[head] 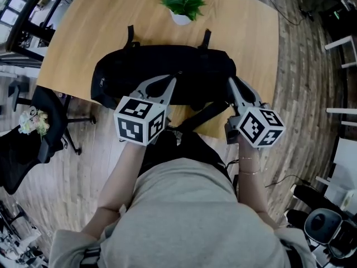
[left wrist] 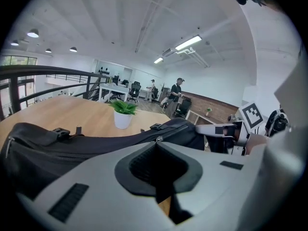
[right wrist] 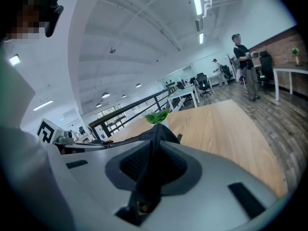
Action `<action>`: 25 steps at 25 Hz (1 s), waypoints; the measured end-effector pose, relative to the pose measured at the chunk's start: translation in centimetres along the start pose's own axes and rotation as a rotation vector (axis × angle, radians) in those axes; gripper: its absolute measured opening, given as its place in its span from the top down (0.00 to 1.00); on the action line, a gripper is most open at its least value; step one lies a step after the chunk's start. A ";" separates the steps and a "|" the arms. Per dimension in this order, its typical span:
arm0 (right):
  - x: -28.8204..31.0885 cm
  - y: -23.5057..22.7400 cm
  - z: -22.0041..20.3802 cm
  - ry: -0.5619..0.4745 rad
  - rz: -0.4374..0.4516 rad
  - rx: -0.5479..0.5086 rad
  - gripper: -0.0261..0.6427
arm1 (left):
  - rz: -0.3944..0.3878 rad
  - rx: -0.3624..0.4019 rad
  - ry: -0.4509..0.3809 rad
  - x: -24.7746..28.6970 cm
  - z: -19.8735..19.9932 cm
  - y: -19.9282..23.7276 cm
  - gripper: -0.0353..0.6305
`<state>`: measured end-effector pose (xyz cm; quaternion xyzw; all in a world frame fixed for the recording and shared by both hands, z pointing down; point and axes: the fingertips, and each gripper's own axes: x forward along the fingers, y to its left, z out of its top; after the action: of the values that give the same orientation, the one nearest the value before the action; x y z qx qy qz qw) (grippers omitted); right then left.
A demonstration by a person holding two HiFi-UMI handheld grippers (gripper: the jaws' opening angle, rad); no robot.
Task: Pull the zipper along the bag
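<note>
The black bag (head: 131,71) lies lengthwise across the near edge of the wooden table (head: 245,27), straps pointing away from the person. Its zipper runs along the top ridge. The small metal zipper pull (left wrist: 158,139) sits roughly mid-length on that ridge, right at the tip of the left gripper (head: 177,76), whose jaws are pressed together on it. The right gripper (head: 230,81) is clamped on a fold of black fabric at the bag's right end, its jaws held partly apart by the cloth, so it anchors the bag. A potted plant (head: 184,4) stands farther back on the table, well clear of the bag.

I judge the pull itself to be in hand: slider pinched, bag braced. The next move calls for drawing the left gripper steadily along the zipper line, low and in line with the teeth, while the right gripper holds the fabric taut so the slider does not bunch the cloth or slip out of the pinch.
</note>
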<state>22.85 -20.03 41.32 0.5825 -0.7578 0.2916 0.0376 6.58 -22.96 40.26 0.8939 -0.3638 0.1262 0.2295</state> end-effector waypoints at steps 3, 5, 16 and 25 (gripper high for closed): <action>0.1 -0.1 0.0 0.000 -0.005 -0.003 0.85 | 0.027 -0.016 -0.011 -0.7 0.0 1.0 0.91; 0.2 -0.2 0.0 -0.001 -0.008 -0.005 0.85 | 0.048 -0.027 -0.020 -1.1 0.0 1.8 0.92; 0.1 -0.2 0.1 -0.010 -0.023 -0.011 0.85 | 0.153 -0.059 -0.065 -4.0 0.3 4.9 0.91; 0.2 0.4 0.1 -0.005 -0.026 -0.062 0.83 | 0.166 -0.044 -0.068 -4.4 0.2 4.8 0.92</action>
<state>22.41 -20.17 41.18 0.5915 -0.7589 0.2661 0.0575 0.10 -23.53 39.92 0.8592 -0.4468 0.1060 0.2254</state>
